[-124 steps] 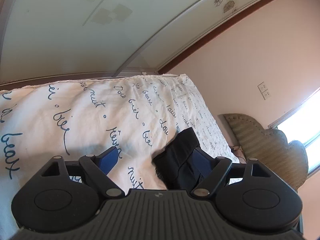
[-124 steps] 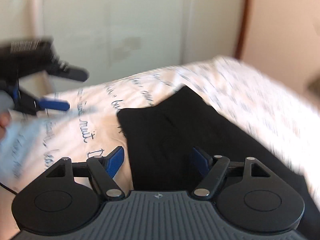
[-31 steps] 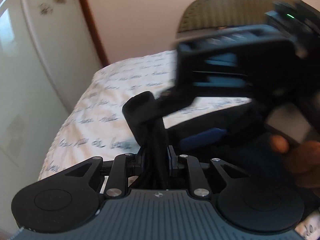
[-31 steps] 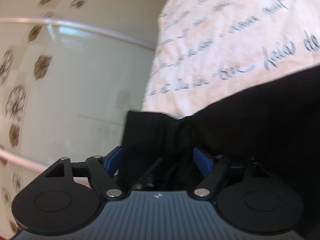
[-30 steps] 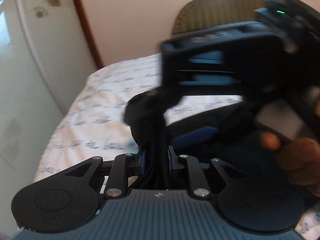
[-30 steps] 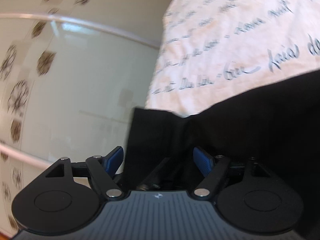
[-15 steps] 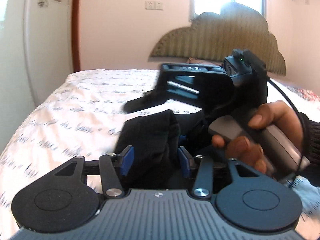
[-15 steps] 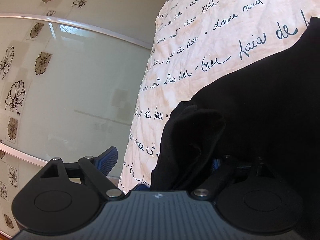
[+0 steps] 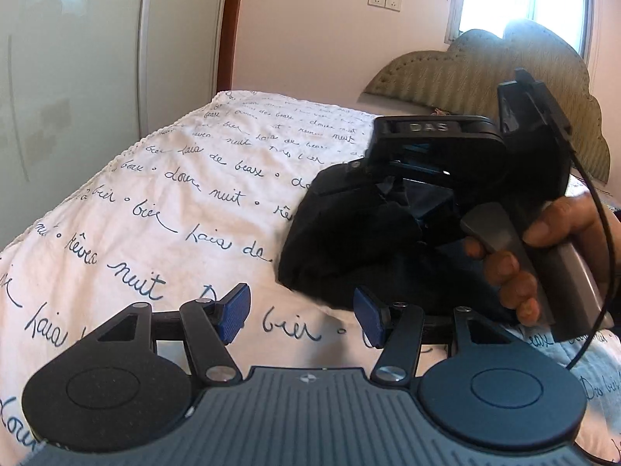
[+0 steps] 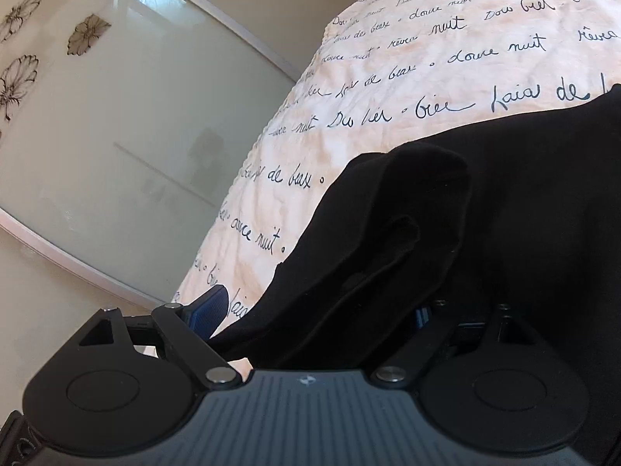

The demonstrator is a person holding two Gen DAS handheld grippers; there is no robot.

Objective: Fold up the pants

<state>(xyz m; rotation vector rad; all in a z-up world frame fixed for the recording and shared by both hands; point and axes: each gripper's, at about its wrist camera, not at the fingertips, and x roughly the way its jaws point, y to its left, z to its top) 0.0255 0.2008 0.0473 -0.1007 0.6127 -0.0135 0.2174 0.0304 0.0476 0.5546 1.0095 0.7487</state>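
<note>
One soft black pants [image 9: 349, 233] heap, script-print bedsheet [image 9: 174, 213]

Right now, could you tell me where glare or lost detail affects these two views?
Left wrist view: the window blows out white above the headboard. Right wrist view: the black pants read as near-featureless dark, with folds barely visible; both views bend at the edges.

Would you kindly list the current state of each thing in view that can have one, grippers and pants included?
Left gripper: jaws opening, nothing between them, just short of the pants.
Right gripper: jaws closing, a bunched fold of the pants between them; pads not seen pressing.
Black pants: crumpled in a heap on the bedspread, not laid flat.
Bedspread: spread over the bed, lightly wrinkled.
Person's hand: wrapped around the right gripper's handle.
</note>
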